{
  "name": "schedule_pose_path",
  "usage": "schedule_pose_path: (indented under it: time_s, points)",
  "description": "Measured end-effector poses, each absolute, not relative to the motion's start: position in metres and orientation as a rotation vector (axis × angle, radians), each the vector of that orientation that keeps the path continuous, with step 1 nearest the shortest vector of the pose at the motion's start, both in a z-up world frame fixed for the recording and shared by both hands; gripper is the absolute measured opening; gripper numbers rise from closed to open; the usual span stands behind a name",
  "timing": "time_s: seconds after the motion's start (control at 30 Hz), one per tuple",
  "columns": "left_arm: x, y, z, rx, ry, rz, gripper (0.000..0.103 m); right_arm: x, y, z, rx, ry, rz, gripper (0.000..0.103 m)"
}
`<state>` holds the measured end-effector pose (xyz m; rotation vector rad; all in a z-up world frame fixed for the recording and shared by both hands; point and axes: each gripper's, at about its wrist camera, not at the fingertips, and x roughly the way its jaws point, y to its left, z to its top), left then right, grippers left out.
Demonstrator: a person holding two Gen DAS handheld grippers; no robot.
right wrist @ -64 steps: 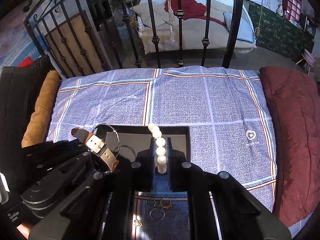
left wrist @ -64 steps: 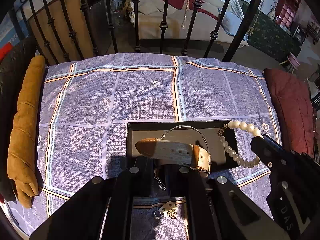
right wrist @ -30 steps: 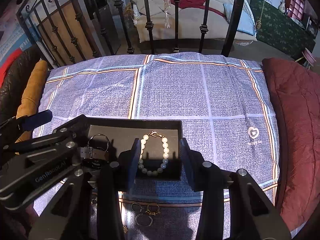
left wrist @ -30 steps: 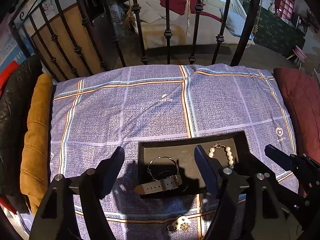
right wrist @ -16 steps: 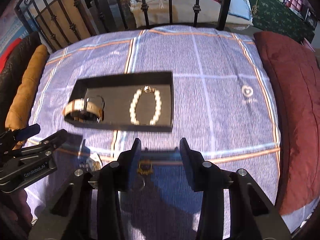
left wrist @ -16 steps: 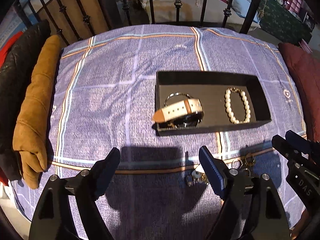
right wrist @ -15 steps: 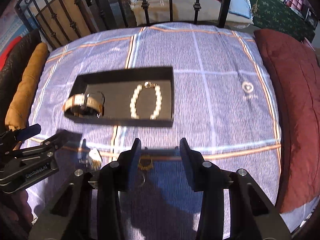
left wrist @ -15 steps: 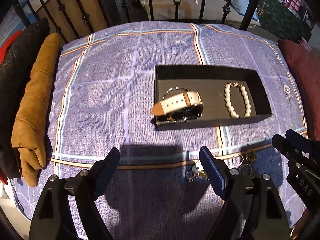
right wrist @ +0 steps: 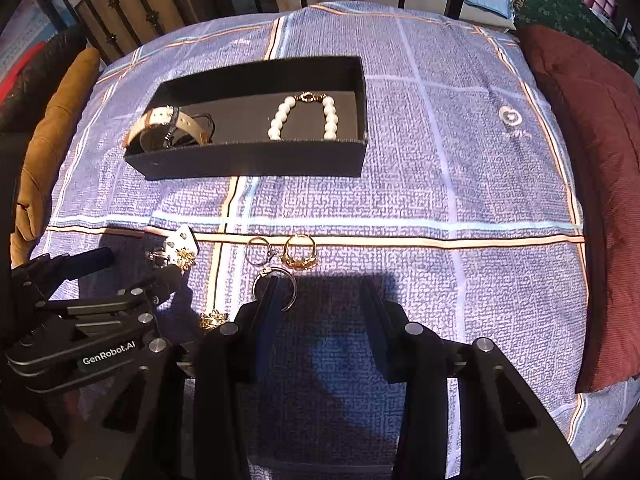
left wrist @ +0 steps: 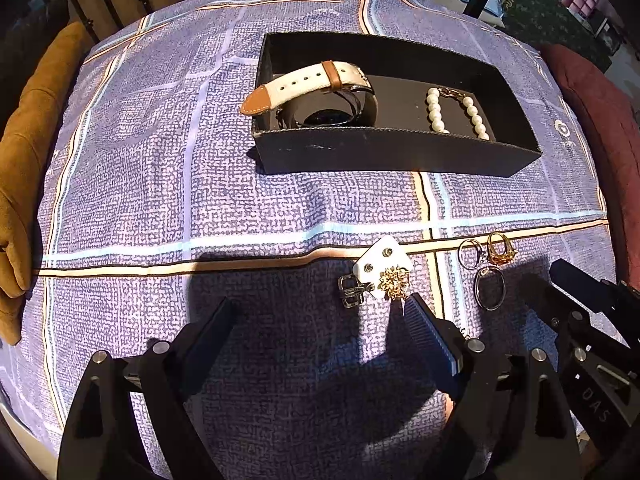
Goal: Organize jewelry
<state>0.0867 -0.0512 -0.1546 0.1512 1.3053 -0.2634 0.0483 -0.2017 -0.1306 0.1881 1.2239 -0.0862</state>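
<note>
Both grippers have drawn back from the black box (left wrist: 384, 156) and dropped toward the loose pieces on the near part of the bedspread (left wrist: 160, 184), leaving the watch (left wrist: 308, 84) and the pearl bracelet (left wrist: 456, 110) lying inside it. The left gripper (left wrist: 320, 320) has its jaws spread wide and opening further, with nothing between them; its right fingertip (left wrist: 420, 316) sits just beside the gold flower earring (left wrist: 394, 280), which lies against a white earring card (left wrist: 380, 262) with a silver piece (left wrist: 351, 292) next to it. The right gripper (right wrist: 320, 296) holds its jaws moderately apart and empty over bare cloth; its left finger (right wrist: 268, 296) overlaps the large silver ring (right wrist: 290, 286). Just beyond lie a smaller silver ring (right wrist: 260, 250) and a gold ring (right wrist: 300, 256), side by side on the striped line of the cloth. A mustard cushion (left wrist: 28, 152) borders the bed on the left and a dark red one (right wrist: 588, 160) on the right.
</note>
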Motion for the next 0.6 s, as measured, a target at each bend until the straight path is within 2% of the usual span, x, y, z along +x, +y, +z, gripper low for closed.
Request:
schedule_pose_path:
  time_s: [0.1, 0.33, 0.4, 0.43, 0.47, 0.5, 0.53, 0.57, 0.6]
  points:
    - [0.086, -0.054, -0.155, 0.158, 1.301, -0.26, 0.084, 0.049, -0.203, -0.139, 0.206, 1.24, -0.086, 0.041]
    - [0.084, -0.065, -0.159, 0.159, 1.319, -0.315, 0.067, 0.05, -0.199, -0.15, 0.211, 1.26, -0.068, 0.041]
    - [0.08, -0.072, -0.159, 0.214, 1.305, -0.312, 0.058, 0.051, -0.195, -0.152, 0.183, 1.262, -0.06, 0.041]
    - [0.079, -0.073, -0.159, 0.21, 1.301, -0.318, 0.052, 0.05, -0.192, -0.153, 0.164, 1.261, -0.057, 0.036]
    - [0.079, -0.073, -0.157, 0.198, 1.301, -0.322, 0.043, 0.05, -0.188, -0.153, 0.137, 1.259, -0.049, 0.028]
    - [0.079, -0.071, -0.156, 0.189, 1.3, -0.318, 0.038, 0.05, -0.185, -0.154, 0.113, 1.256, -0.045, 0.015]
    - [0.079, -0.069, -0.156, 0.185, 1.299, -0.305, 0.022, 0.049, -0.183, -0.153, 0.087, 1.252, -0.056, 0.007]
    - [0.08, -0.065, -0.156, 0.201, 1.294, -0.269, 0.006, 0.048, -0.183, -0.153, 0.093, 1.252, -0.051, 0.005]
    - [0.082, -0.06, -0.156, 0.174, 1.3, -0.273, 0.006, 0.047, -0.185, -0.152, 0.107, 1.25, -0.05, 0.004]
